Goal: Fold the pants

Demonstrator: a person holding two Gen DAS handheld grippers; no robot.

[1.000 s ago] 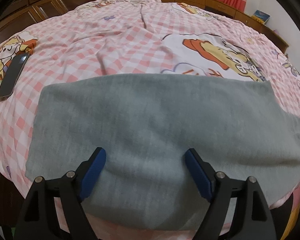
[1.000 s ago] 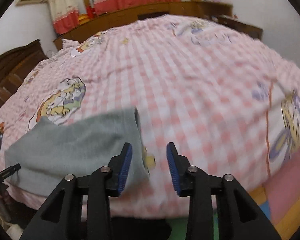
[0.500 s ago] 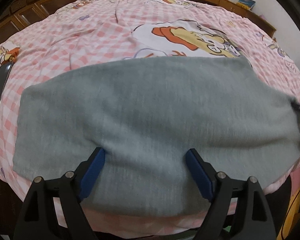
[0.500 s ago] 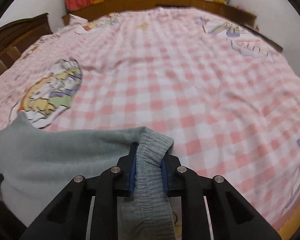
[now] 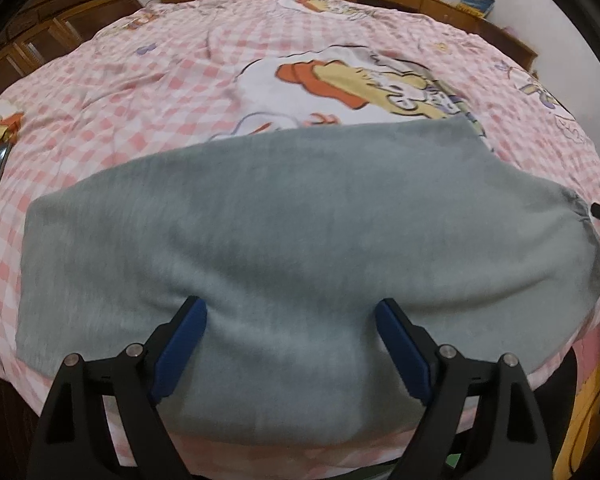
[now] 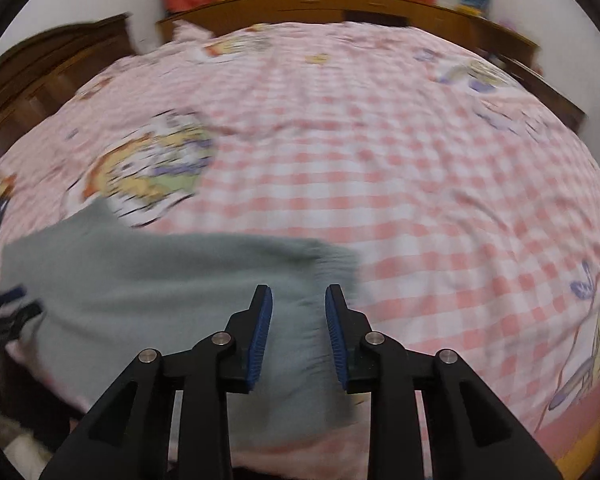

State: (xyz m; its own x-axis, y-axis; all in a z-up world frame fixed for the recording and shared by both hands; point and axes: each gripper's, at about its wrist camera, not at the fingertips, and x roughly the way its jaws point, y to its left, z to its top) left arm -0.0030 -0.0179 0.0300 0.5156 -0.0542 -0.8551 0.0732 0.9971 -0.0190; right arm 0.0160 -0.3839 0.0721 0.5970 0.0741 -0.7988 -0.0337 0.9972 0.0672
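Pants [image 5: 300, 240] are laid flat as one grey band on the checked bedsheet [image 5: 172, 92], apparently already halved leg-on-leg; the crosswise folds are judged still outstanding. Left gripper [image 5: 290, 318] is held wide open, nothing gripped, cloth lying between and ahead of its fingers. The long axis is seen running left-right across both finger pairs, near the bed's front edge. Right gripper [image 6: 299, 312] is partly open over the ribbed end of the cloth, which sits between and under the fingers without visible pinch; cuff or waistband cannot be told through blur.
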